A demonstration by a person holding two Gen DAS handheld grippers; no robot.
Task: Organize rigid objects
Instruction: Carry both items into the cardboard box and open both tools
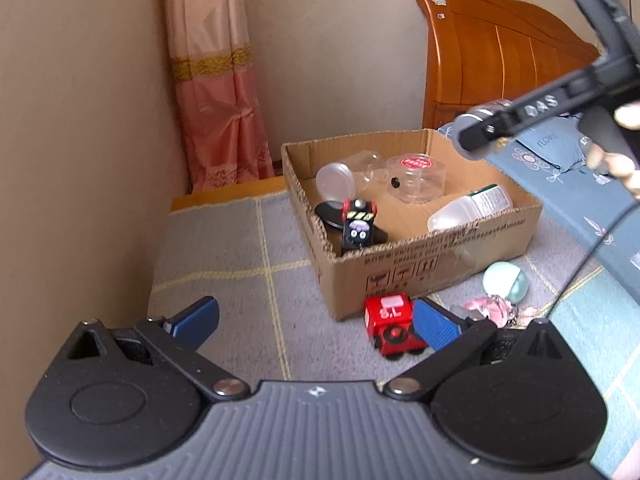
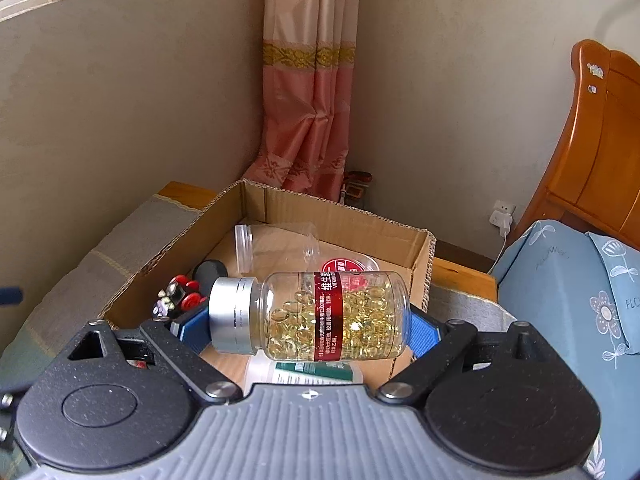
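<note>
Open-topped brown cardboard box: bare floor centre-right, entry from above unobstructed; clear plastic jars crowd the rear, black toy car the left corner.

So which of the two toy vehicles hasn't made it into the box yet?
The red toy train: it sits on the mat outside the cardboard box, beside the left gripper. The black toy car already lies inside.
</note>
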